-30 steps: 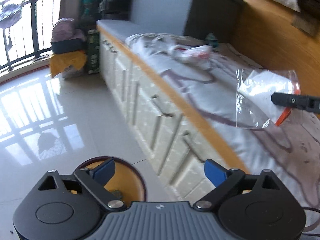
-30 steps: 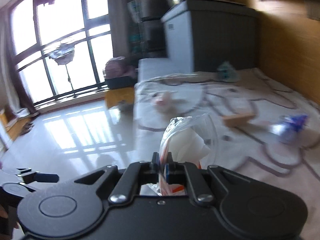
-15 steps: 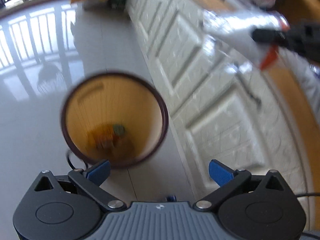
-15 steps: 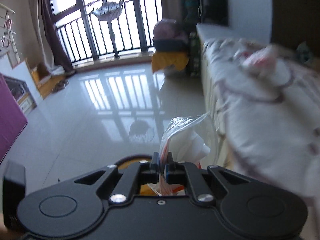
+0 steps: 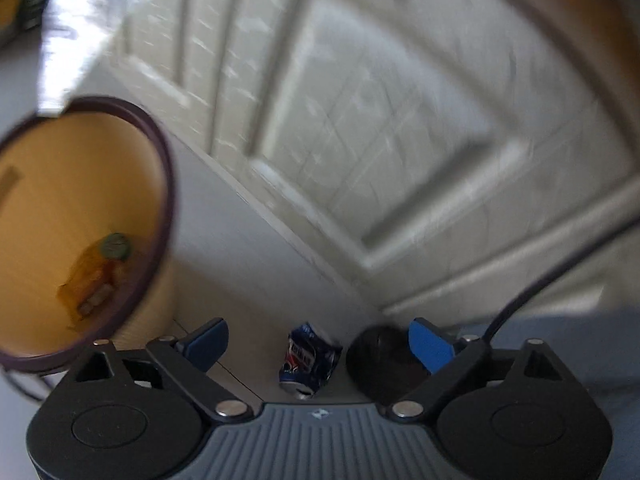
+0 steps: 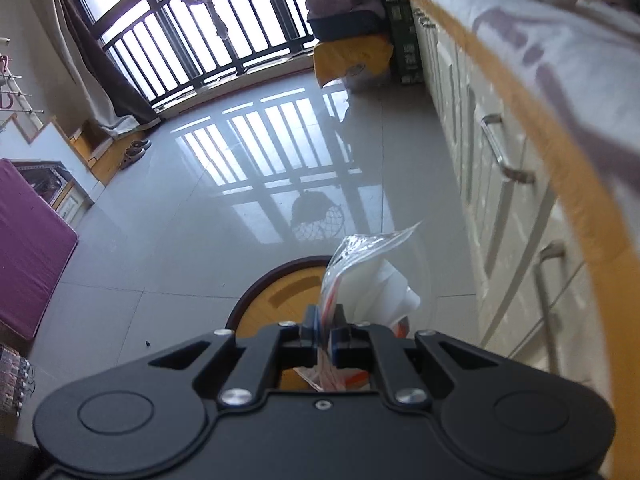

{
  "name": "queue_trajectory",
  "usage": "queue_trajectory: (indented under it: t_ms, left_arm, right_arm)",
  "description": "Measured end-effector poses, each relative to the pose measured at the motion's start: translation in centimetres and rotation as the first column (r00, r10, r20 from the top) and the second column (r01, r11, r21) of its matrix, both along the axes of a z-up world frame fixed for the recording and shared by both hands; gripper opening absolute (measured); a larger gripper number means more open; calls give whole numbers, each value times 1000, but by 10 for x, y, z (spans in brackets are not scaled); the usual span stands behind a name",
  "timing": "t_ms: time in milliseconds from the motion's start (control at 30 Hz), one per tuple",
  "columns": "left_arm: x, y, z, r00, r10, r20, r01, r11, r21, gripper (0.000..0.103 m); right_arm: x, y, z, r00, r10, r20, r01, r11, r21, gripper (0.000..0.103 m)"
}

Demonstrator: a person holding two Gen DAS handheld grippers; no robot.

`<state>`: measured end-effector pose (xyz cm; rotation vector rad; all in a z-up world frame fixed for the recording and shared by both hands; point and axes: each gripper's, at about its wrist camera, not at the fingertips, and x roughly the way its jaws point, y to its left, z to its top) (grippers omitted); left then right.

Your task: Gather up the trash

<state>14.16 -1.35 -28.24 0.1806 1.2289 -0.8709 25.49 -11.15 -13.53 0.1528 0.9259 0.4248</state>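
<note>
My right gripper [image 6: 325, 334] is shut on a clear plastic bag [image 6: 370, 276] with white paper inside, held above the round orange bin [image 6: 286, 294] on the floor. In the left wrist view the same bin [image 5: 52, 184] fills the left side, with a few scraps at its bottom, and the bag [image 5: 78, 28] shows blurred above its rim. A crushed blue can [image 5: 308, 362] lies on the floor between the wide-set fingers of my left gripper [image 5: 318, 344]. Its jaws are closing and its pads are clear of the can.
White drawer fronts [image 5: 360, 128] with metal handles [image 6: 502, 152] run along the right, under a bench with a patterned sheet [image 6: 560, 20]. A dark round object [image 5: 380, 356] sits by the can. A black cable [image 5: 560, 272] hangs on the right. Glossy tile floor [image 6: 200, 208] stretches toward the window.
Both grippers dropped toward the floor. The left view swung down from the bench to the bin, and the can came between its fingers. The right gripper carried the bag off the bench over the bin.
</note>
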Motion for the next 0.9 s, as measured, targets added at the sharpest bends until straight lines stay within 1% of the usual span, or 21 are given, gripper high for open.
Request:
queue_trajectory:
  t_ms: [33, 100, 167, 267, 300, 333, 367, 400, 500, 567, 600, 633, 700, 767, 900]
  left_arm:
    - [-4, -5, -14, 1000, -8, -12, 8, 1000, 5, 92]
    - [-9, -14, -41, 999, 5, -47, -4, 1000, 8, 92]
    - [-13, -18, -68, 995, 38, -89, -37, 999, 19, 90]
    - [-16, -21, -112, 984, 93, -151, -83, 994, 69, 89]
    - [-17, -23, -125, 982, 103, -158, -90, 992, 86, 87]
    - [-20, -23, -135, 988, 84, -132, -72, 993, 93, 87]
    - [-21, -26, -145, 990, 68, -121, -53, 991, 126, 86]
    - [-21, -24, -158, 990, 62, -129, -43, 988, 147, 85]
    - [-19, -23, -177, 985, 83, -151, -63, 989, 133, 83]
    - [-19, -25, -184, 985, 71, -156, -51, 990, 132, 81]
    - [-19, -26, -187, 987, 64, -150, -44, 990, 132, 81]
    - [-19, -28, -190, 987, 61, -147, -42, 991, 130, 81]
    - [-15, -32, -199, 986, 74, -148, -54, 990, 133, 81]
    - [-13, -36, -207, 984, 87, -157, -67, 989, 130, 81]
    - [-12, -47, -224, 986, 69, -152, -43, 985, 169, 79]
  right_arm:
    - [0, 4, -5, 1000, 9, -3, -9, 1000, -6, 6]
    - [-1, 12, -12, 999, 32, -10, -33, 999, -20, 6]
    - [1, 17, -20, 999, 50, -14, -51, 998, -40, 6]
    - [6, 21, -31, 997, 67, -26, -69, 996, -58, 6]
    - [9, 24, -35, 996, 83, -31, -84, 994, -64, 6]
    - [10, 26, -38, 994, 102, -37, -104, 992, -69, 7]
    - [11, 29, -43, 992, 121, -42, -124, 990, -74, 7]
    - [12, 34, -47, 989, 142, -50, -146, 986, -78, 7]
    - [17, 41, -57, 982, 175, -65, -180, 979, -93, 7]
    - [23, 43, -64, 982, 175, -70, -181, 980, -85, 9]
    - [26, 42, -68, 984, 166, -71, -171, 983, -72, 17]
    - [28, 41, -70, 986, 148, -73, -153, 986, -59, 35]
    - [31, 39, -72, 989, 119, -83, -124, 990, -61, 52]
    - [28, 37, -72, 990, 104, -95, -112, 990, -82, 50]
    - [27, 32, -73, 990, 66, -121, -77, 993, -88, 50]
